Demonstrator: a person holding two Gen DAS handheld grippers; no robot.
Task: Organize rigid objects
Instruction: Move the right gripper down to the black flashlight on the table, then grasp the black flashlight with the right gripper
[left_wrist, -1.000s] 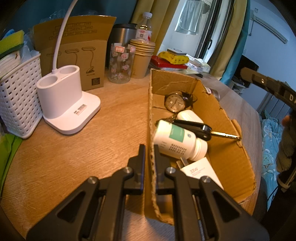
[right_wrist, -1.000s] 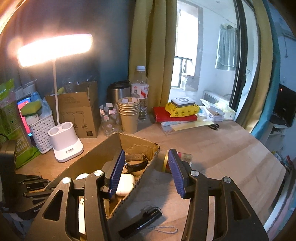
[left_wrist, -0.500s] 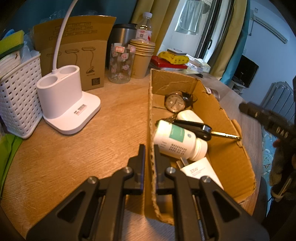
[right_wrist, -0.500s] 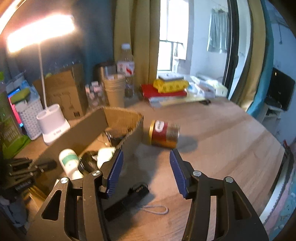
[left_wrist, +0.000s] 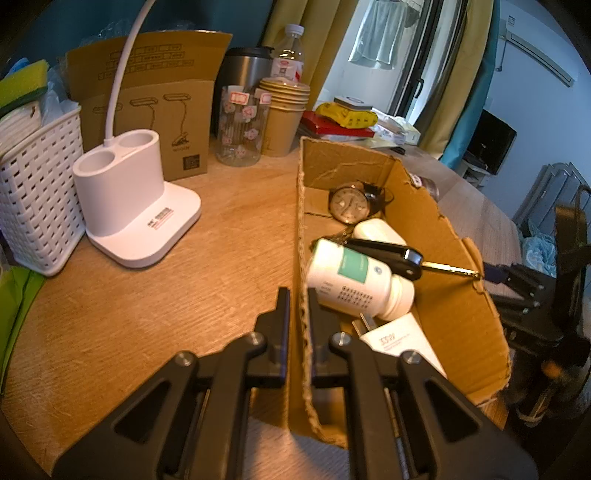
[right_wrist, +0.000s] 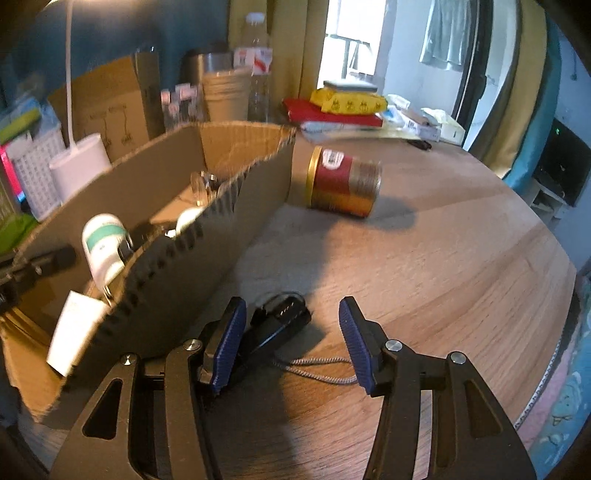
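Note:
A shallow cardboard box (left_wrist: 424, 206) lies on the wooden table. My left gripper (left_wrist: 299, 295) is shut on the box's near left wall. Inside lie a white pill bottle (left_wrist: 354, 280), a wristwatch (left_wrist: 349, 205), a black-handled key (left_wrist: 388, 253) and a white plug adapter (left_wrist: 399, 343). My right gripper (right_wrist: 291, 302) is open, low over the table just outside the box's wall (right_wrist: 207, 258). A black device (right_wrist: 280, 321) with a grey cord loop (right_wrist: 317, 369) lies on the table between its fingers, close to the left pad. A red and gold can (right_wrist: 343, 182) lies on its side farther back.
A white lamp base (left_wrist: 136, 206), a white basket (left_wrist: 33, 192), a brown carton (left_wrist: 155, 110), a patterned glass (left_wrist: 240, 129), paper cups (left_wrist: 284, 114), a steel flask and a bottle crowd the back left. Books and packets (right_wrist: 347, 107) are stacked behind the can.
My right gripper has dropped and tilted down towards the table, so the black device now lies between its fingers. The left gripper and the box have not moved.

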